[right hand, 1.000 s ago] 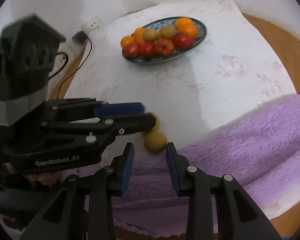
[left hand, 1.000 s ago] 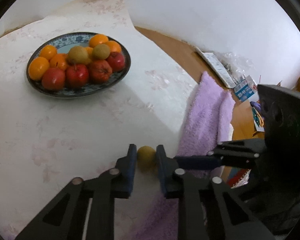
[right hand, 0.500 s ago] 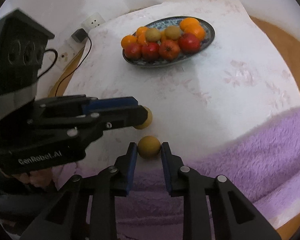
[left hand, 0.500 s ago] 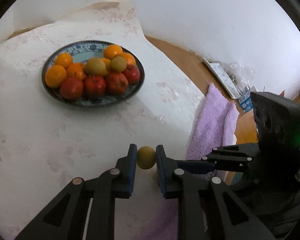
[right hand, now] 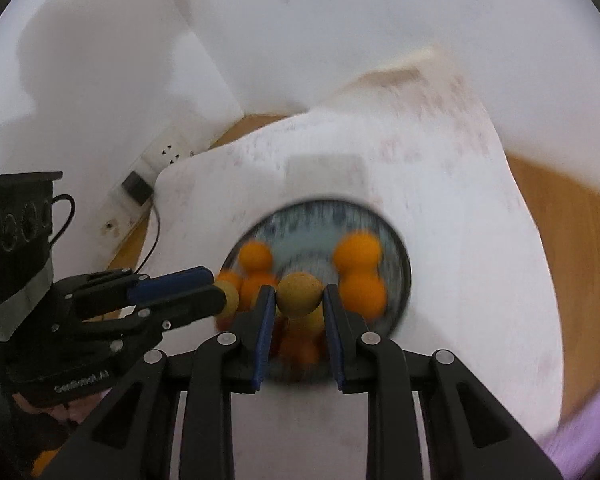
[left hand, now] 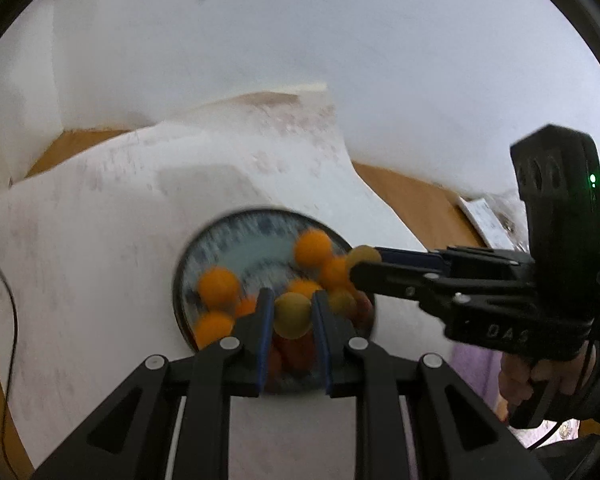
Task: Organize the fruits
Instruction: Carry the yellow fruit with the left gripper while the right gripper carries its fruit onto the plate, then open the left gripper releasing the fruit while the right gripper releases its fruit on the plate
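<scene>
My left gripper (left hand: 290, 296) is shut on a small yellow-green fruit (left hand: 293, 317) and holds it above the near side of the blue patterned plate (left hand: 244, 222). Oranges (left hand: 218, 286) and red fruits lie piled on that plate. My right gripper (right hand: 300, 289) is shut on a second yellow-green fruit (right hand: 300, 295) over the same plate (right hand: 320, 210). Each gripper also shows in the other's view: the right gripper (left hand: 366, 262) comes in from the right, the left gripper (right hand: 217, 293) from the left, each with its fruit at the tips. Motion blurs both views.
The plate stands on a white flowered cloth (right hand: 440, 184) over a wooden table (right hand: 572, 264). A wall socket strip (right hand: 160, 156) with a black plug (right hand: 138, 190) and cable lies at the back left. A purple towel (right hand: 580, 440) is at the near right. A hand (left hand: 540, 376) grips the right tool.
The right gripper shut on its fruit. Both grippers lifted their fruits off the cloth and travelled forward, from beside the purple towel to above the plate.
</scene>
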Demonstrator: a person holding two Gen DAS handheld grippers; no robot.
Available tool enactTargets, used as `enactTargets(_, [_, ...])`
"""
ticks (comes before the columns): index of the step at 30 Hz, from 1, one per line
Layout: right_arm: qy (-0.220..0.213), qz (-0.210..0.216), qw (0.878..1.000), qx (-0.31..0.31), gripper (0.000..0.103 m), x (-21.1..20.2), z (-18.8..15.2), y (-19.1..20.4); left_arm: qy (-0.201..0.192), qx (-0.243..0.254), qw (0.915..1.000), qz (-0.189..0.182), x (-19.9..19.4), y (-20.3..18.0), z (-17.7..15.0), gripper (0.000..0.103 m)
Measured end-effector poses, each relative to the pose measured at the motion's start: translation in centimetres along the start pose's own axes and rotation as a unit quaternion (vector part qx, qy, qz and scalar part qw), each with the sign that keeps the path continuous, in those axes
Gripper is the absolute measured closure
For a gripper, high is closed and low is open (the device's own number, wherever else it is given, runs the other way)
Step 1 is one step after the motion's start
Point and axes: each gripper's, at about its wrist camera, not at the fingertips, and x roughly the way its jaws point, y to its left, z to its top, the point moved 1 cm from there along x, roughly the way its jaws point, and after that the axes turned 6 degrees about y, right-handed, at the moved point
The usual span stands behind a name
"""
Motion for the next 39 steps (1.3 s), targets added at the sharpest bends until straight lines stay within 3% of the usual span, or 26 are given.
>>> enactTargets(3, [0.022,-0.006,0.999,-0.026,0.078,2.5,1.7,0.1,0.004,-0.004,1.0000,0.001,1.6,1.2,1.7,0.083])
enactTargets(8, [0.040,-0.009,0.998,-0.042,0.078,4.5,1.6,0.2,0.013,0.000,0.9999,0.000,3.4,1.8,2.7,0.083])
enactTargets(14, [0.042,0.003,0.998,-0.054,0.077,4.7,1.5,-0.1,0.017,-0.022,0.9995,-0.014,4.0,2.2,2.5,0.083])
enactTargets(21, [0.046,0.009,0.997,-0.061,0.077,4.5,1.7,-0.4,0.021,-0.028,0.9994,0.005,3.9,1.7,2.6,0.081])
enactTargets(27, [0.034,0.007,0.998,-0.050,0.077,2.7,1.4,-0.5,0.014,-0.026,0.9994,0.019,2.8,0.9,3.1,0.053])
enactTargets(29, [0.024,0.005,0.999,-0.047,0.073,1.4,1.2,-0.4,0.009,-0.024,0.9993,0.028,1.8,0.3,3.3,0.044])
enactTargets(33, [0.006,0.012,0.999,-0.033,0.054,-1.2,0.7,-0.5,-0.011,-0.034,0.9992,0.020,-0.7,-0.5,3.2,0.033])
enactTargets(39, [-0.023,0.021,0.999,-0.017,0.047,-5.8,-2.6,0.5,-0.048,-0.042,0.9972,0.039,-4.4,-2.7,1.3,0.013])
